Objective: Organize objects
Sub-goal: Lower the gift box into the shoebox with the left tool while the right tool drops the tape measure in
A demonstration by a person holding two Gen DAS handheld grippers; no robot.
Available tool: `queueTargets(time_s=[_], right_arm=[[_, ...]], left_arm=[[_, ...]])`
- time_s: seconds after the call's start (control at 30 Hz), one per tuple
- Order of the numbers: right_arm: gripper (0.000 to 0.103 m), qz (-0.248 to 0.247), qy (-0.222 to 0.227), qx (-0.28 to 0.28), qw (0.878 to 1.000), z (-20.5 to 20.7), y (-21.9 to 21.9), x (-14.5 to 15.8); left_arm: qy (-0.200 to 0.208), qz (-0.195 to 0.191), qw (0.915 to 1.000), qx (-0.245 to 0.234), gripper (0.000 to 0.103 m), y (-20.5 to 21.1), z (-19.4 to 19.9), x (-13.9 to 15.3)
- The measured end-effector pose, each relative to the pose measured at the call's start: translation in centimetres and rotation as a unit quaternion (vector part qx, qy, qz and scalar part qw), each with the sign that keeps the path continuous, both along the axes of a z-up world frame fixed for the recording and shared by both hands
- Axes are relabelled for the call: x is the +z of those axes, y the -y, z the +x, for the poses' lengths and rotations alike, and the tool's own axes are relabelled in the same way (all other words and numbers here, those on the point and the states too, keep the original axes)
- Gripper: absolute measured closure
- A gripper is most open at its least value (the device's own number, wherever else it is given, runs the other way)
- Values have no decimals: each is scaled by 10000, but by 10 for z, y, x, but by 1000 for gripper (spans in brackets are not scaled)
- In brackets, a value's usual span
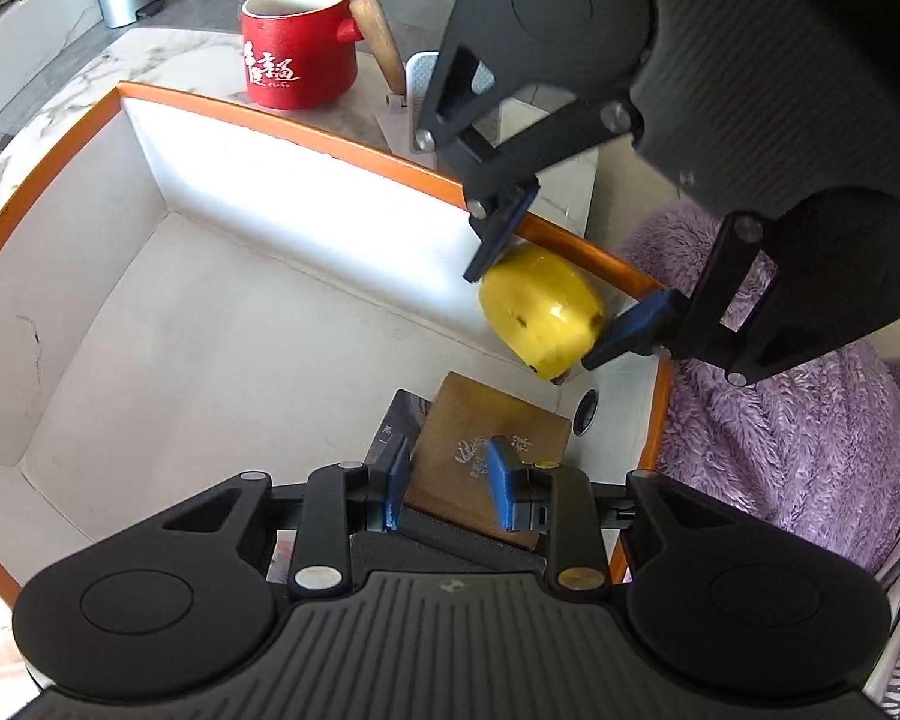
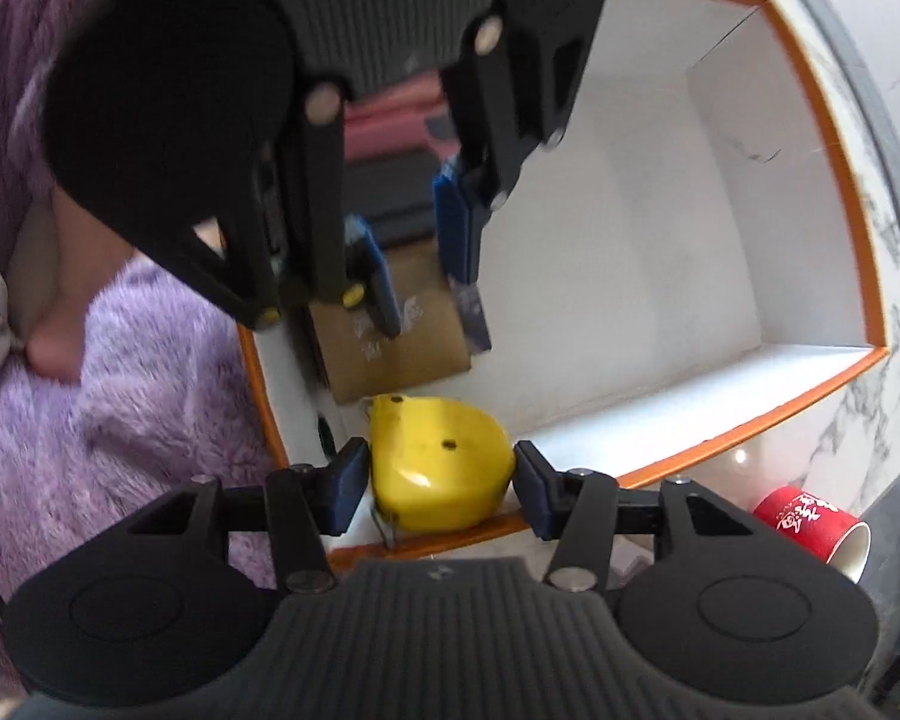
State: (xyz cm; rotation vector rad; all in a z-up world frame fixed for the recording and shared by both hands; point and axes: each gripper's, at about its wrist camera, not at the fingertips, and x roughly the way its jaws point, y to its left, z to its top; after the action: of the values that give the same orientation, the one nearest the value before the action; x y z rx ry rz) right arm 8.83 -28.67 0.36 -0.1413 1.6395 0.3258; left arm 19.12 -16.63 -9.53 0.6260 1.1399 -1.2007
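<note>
left wrist view: my left gripper [image 1: 450, 489] is pinching the brown booklet [image 1: 486, 450] inside the white box [image 1: 150, 312]; my right gripper [image 2: 441, 489] clamps the yellow tape measure [image 2: 441, 462] at the box's corner. red mug [image 1: 300, 48] and wooden-handled tool [image 1: 381, 39] sit outside, not yet sorted.

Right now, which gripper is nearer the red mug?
Right. The right gripper holds the yellow tape measure by the box's rim beside the red mug; the left gripper sits farther back over the brown packet.
</note>
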Motion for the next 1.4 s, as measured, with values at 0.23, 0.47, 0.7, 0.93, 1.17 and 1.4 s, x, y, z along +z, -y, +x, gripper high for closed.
queueTargets(time_s=[0.23,0.47,0.7,0.93,1.17,1.4], right_arm=[[49,203,-309,22,9993,6,-1,-10],[48,600,-307,-414,9969,8,13,-18],[49,623,-336,-385,9967,7,10,-18],[50,590,-251,-482,9968,-1,8,-10],[63,382,149,-859,9955,-6,21,6],[78,57,456,-1237,9913,-1,37,5]], left_arm=[[-43,-149,9998,95,70,0,9,-4],[-32,-188,9997,131,70,8,17,-5],[-30,-162,9997,163,70,19,25,-7],[-3,-108,9997,219,70,33,33,-7],[12,-201,9991,364,70,18,15,2],[221,-314,9968,706,70,1,20,20]])
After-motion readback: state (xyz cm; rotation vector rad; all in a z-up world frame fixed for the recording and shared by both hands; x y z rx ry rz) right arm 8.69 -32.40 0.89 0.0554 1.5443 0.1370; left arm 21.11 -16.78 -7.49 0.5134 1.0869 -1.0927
